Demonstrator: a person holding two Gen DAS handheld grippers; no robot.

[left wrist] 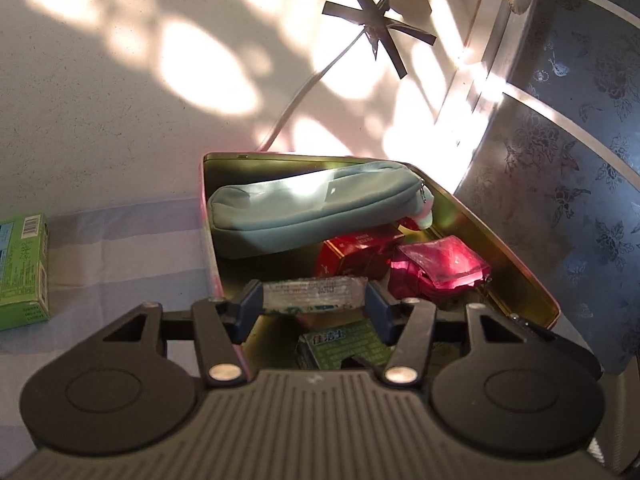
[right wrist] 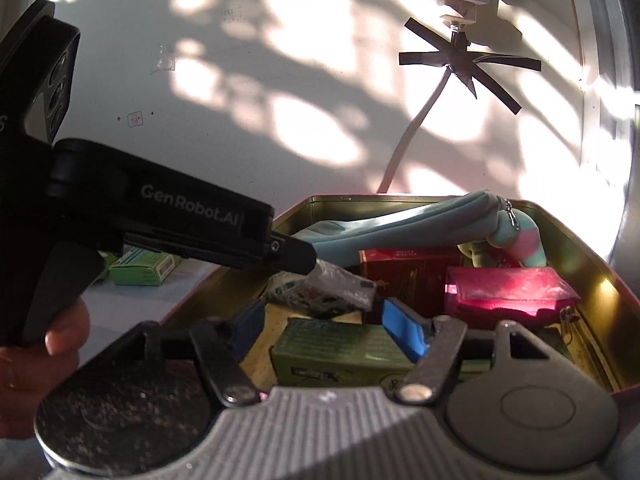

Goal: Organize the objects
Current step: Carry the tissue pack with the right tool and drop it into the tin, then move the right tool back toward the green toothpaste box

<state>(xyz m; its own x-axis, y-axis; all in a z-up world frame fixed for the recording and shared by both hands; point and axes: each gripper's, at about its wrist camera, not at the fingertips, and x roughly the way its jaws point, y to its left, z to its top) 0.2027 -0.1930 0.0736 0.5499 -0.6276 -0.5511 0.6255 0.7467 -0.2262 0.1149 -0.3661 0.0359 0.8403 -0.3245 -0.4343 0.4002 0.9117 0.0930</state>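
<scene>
A crinkled clear sachet (left wrist: 316,294) is gripped by the left tongs (left wrist: 314,304) over the open tin (left wrist: 516,256); its print is unreadable. The right tongs (right wrist: 320,324) stand open, empty, above a half-hidden green box (right wrist: 340,350).

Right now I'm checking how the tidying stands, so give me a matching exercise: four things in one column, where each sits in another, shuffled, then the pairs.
Things:
1. blue pouch
2. clear packet
3. pink bag
4. green box

Places:
A. outside the tin, on the cloth to its left
B. between the left gripper's fingers, over the tin
C. along the tin's far wall, on top of a red box
D. in the tin's right side, beside the red box

Pairs: 1-C, 2-B, 3-D, 4-A
</scene>
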